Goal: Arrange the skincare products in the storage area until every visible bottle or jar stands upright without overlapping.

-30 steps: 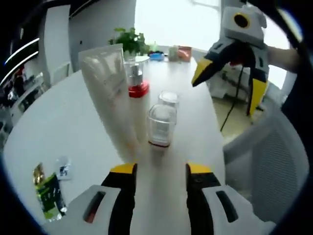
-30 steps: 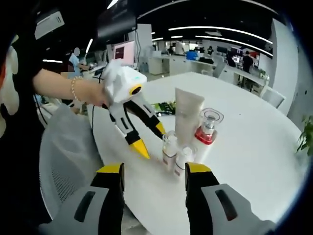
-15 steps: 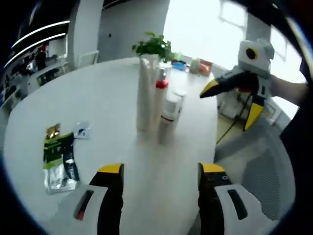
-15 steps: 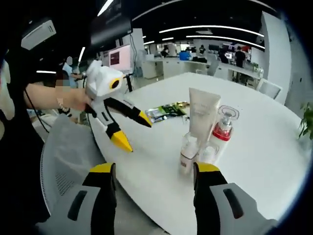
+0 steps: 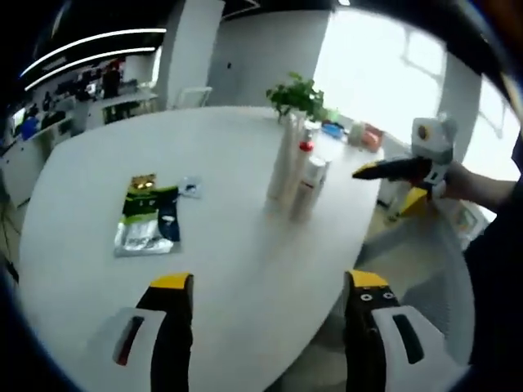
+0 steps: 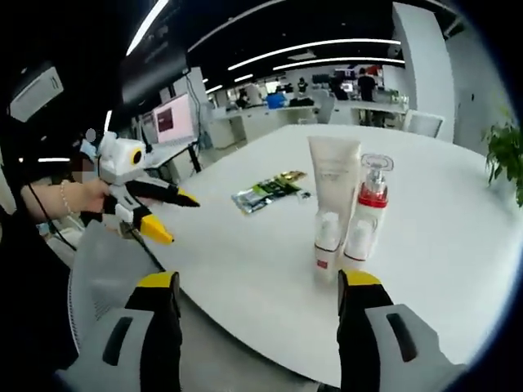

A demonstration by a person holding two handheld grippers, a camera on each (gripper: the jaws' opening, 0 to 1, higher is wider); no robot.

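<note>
In the left gripper view, the left gripper [image 5: 265,286] hung over the near edge of the round white table [image 5: 98,180], its two yellow-tipped jaws spread wide and holding nothing. The skincare products stood together in the middle of the far part of the table: a tall white squeeze tube [image 5: 283,159], a clear pump bottle with a red collar [image 5: 302,160] and a small white bottle [image 5: 315,173], all upright and close beside one another. A flat green and silver packet [image 5: 147,216] lay well apart from them on the table, and a green potted plant [image 5: 296,94] stood behind the group. The right gripper [image 5: 391,170] was off to the side, beyond the table edge; whether it was spread or pressed together I cannot tell from here.

In the right gripper view, the right gripper's own jaws rose wide apart and empty. The tube, the pump bottle and two small white bottles with a red band [image 6: 325,241] in front all stood upright, very near but not lying on each other. The left gripper showed far to the side, jaws parted.

To my judgement, the arranging was complete. The next move calls only for checking that no bottle leans, and keeping both grippers clear of the group.
</note>
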